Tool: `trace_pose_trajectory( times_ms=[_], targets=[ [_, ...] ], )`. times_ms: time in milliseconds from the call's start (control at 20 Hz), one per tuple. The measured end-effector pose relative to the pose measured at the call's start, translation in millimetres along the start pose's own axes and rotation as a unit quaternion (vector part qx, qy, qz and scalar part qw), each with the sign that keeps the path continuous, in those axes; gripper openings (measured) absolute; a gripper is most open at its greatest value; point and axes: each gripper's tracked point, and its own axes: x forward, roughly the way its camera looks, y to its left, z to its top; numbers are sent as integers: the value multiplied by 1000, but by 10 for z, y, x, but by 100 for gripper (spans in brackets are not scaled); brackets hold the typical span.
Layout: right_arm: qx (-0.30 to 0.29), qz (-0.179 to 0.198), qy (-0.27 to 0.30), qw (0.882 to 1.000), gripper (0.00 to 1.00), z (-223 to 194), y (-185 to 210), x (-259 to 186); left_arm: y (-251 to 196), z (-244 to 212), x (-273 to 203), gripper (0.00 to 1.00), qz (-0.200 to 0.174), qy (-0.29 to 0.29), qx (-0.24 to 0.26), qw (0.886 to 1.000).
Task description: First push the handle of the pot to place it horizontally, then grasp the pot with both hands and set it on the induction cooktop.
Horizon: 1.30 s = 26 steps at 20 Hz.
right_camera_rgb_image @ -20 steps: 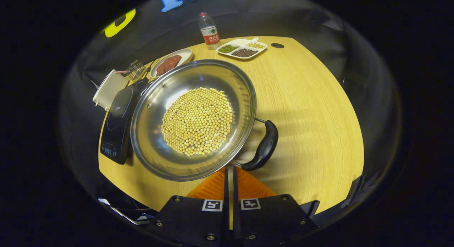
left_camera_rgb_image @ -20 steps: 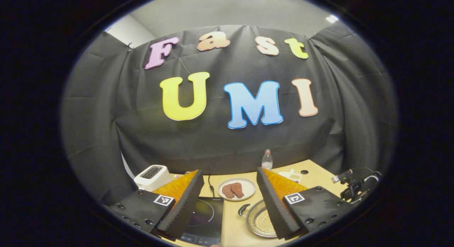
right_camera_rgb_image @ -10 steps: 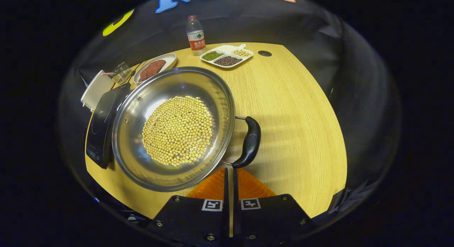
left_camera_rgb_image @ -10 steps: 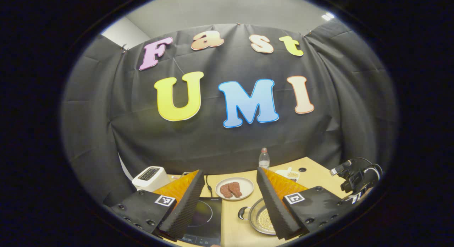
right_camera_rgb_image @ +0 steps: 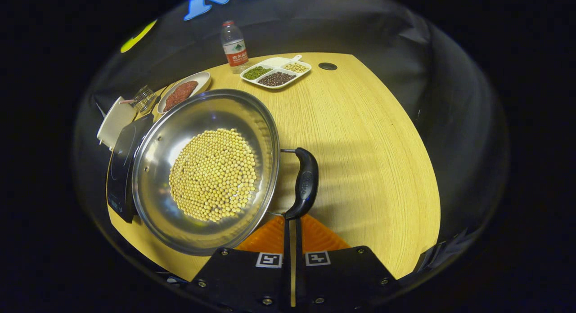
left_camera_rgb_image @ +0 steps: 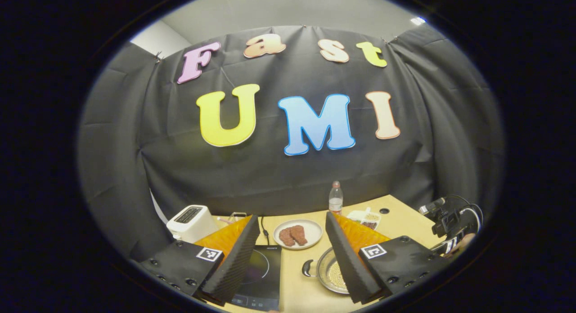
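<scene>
In the right gripper view a steel pot (right_camera_rgb_image: pixel 204 169) holding soybeans stands on the wooden table (right_camera_rgb_image: pixel 369 137). Its black side handle (right_camera_rgb_image: pixel 303 185) points toward me. My right gripper (right_camera_rgb_image: pixel 292 219) is shut, its tips against the near end of that handle. The black induction cooktop (right_camera_rgb_image: pixel 118 162) lies just left of the pot, touching its rim. In the left gripper view my left gripper (left_camera_rgb_image: pixel 291 217) hovers open above the table. The cooktop (left_camera_rgb_image: pixel 258 277) lies between its fingers, and the pot (left_camera_rgb_image: pixel 330 272) with its other handle (left_camera_rgb_image: pixel 307 268) sits by the right finger. The right gripper (left_camera_rgb_image: pixel 450 218) shows far right.
A white toaster (left_camera_rgb_image: pixel 191 221), a plate of meat (left_camera_rgb_image: pixel 297 233), a water bottle (left_camera_rgb_image: pixel 335 198) and a divided dish of beans (left_camera_rgb_image: pixel 369 216) stand along the back of the table. The same bottle (right_camera_rgb_image: pixel 234 47), dish (right_camera_rgb_image: pixel 274 72) and plate (right_camera_rgb_image: pixel 182 90) lie beyond the pot.
The pot has turned: its near handle has swung left, pushed by the shut right gripper. The left gripper has drawn back a little and stays open.
</scene>
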Motion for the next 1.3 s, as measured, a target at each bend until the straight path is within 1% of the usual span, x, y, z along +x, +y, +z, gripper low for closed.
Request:
trace_pose_trajectory(
  times_ms=[50, 150, 200, 250, 300, 350, 400, 450, 500, 650, 700, 750, 800, 850, 900, 950, 1000, 1050, 1100, 1150, 1200, 1300],
  targets=[
    [0, -2, -3, 1000, 4, 32, -11, 17, 8, -12, 3, 100, 2, 3, -1, 1000],
    [0, -5, -6, 1000, 5, 106, -32, 64, 25, -56, 23, 91, 5, 9, -3, 1000],
    [-2, -6, -7, 1000, 5, 147, -40, 94, 30, -79, 26, 91, 7, 11, -3, 1000],
    [-4, -10, -8, 1000, 5, 177, -57, 126, 28, -95, 40, 96, 8, 13, -3, 1000],
    [-6, -15, -9, 1000, 5, 216, -73, 150, 37, -110, 53, 96, 9, 15, -4, 1000],
    [-7, -19, -13, 1000, 4, 252, -90, 170, 39, -123, 72, 100, 10, 17, -5, 1000],
    [-7, -23, -15, 1000, 5, 282, -104, 182, 38, -152, 84, 96, 11, 19, -6, 1000],
    [-7, -24, -16, 1000, 5, 292, -110, 197, 35, -176, 109, 100, 11, 23, -6, 1000],
    [-9, -27, -16, 999, 5, 305, -123, 203, 32, -215, 141, 96, 10, 26, -7, 1000],
    [-13, -41, -30, 999, 5, 326, -217, 146, 31, -324, 185, 96, 8, 36, -13, 999],
    [-9, -46, -35, 998, 5, 314, -257, 100, 29, -373, 197, 94, 6, 39, -17, 999],
    [-4, -46, -47, 998, 5, 326, -286, 51, 30, -391, 209, 93, 3, 40, -21, 999],
    [4, -43, -63, 997, 5, 364, -313, -27, 14, -433, 200, 96, -1, 41, -25, 999],
    [14, -33, -81, 996, 5, 398, -302, -136, -10, -459, 204, 96, -6, 41, -29, 999],
    [23, -23, -101, 994, 8, 446, -290, -209, -39, -488, 213, 96, -13, 40, -32, 999],
    [27, -15, -119, 992, 33, 468, -282, -300, -83, -510, 221, 96, -23, 38, -35, 998],
    [24, -10, -139, 990, 43, 508, -277, -392, -127, -542, 226, 96, -32, 38, -38, 998],
    [17, -13, -160, 987, 70, 560, -274, -555, -167, -577, 234, 100, -39, 39, -41, 998],
    [13, -18, -180, 983, 98, 618, -297, -601, -213, -635, 243, 96, -46, 41, -44, 997],
    [10, -18, -196, 980, 100, 642, -296, -610, -263, -701, 270, 96, -52, 46, -47, 996],
    [9, -15, -207, 978, 100, 670, -268, -657, -301, -800, 300, 96, -57, 55, -49, 996],
    [10, -4, -214, 977, 100, 684, -187, -679, -405, -1005, 382, 96, -68, 74, -51, 994]
  ],
)
